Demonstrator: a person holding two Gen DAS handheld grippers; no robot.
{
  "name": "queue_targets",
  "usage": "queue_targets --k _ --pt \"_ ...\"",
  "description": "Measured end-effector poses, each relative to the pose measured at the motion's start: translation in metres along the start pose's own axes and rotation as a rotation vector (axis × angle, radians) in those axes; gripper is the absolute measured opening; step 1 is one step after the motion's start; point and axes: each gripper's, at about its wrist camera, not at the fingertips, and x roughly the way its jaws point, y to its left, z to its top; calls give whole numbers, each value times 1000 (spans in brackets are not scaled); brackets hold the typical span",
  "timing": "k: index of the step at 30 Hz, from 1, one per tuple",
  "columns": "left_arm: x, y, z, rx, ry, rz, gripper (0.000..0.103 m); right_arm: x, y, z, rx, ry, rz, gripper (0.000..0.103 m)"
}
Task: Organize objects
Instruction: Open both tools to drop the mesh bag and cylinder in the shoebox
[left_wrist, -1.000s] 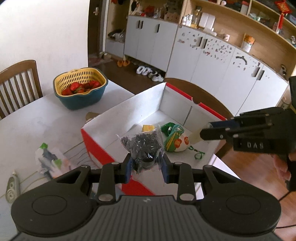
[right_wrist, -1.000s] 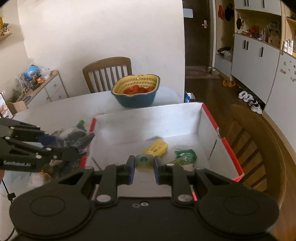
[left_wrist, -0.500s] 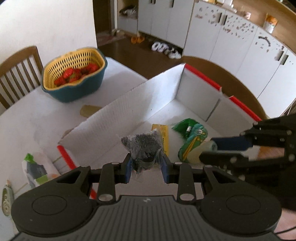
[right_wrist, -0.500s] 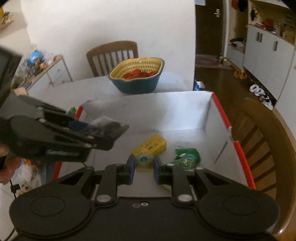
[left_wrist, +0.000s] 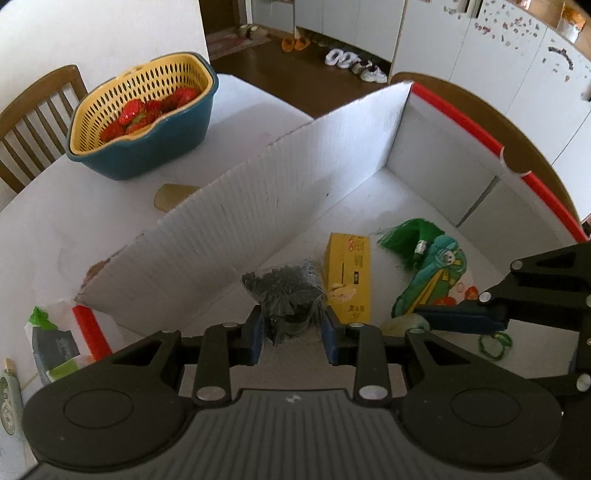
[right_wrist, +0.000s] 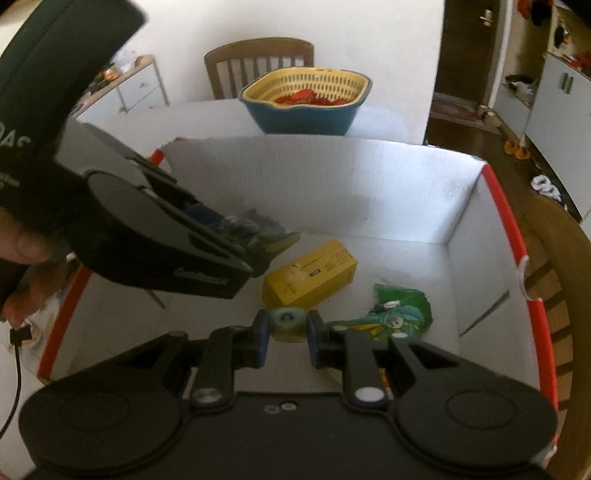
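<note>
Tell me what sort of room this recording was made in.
Most likely a home dining area by the entrance: wooden dining chair at a white table, basket of strawberries, shoes on the floor beside white cabinets.

Green packet (right_wrist: 391, 317) partly behind fingers (right_wrist: 314, 339)

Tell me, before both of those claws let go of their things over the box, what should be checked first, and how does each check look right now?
1. Left gripper grips the clear bag of dark bits: ok.
2. Right gripper grips the small round roll: ok.
3. Both loads are over the white box: ok.
4. The bag has bare floor beneath, beside the yellow carton: ok.
5. The roll clears the carton and the green packet: cannot tell.
</note>
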Motion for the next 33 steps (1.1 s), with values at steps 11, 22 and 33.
queue_targets --k 11,22,33 --pt "8 5 -1 -80 21 -32 32 5 -4 -7 -98 88 16 19" --pt "4 3 -3 -110 29 -39 58 -1 -11 -13 -99 131 30 26" --pt "-20 -5 -9 -102 -22 -71 58 -24 -19 -12 -15 66 35 40"
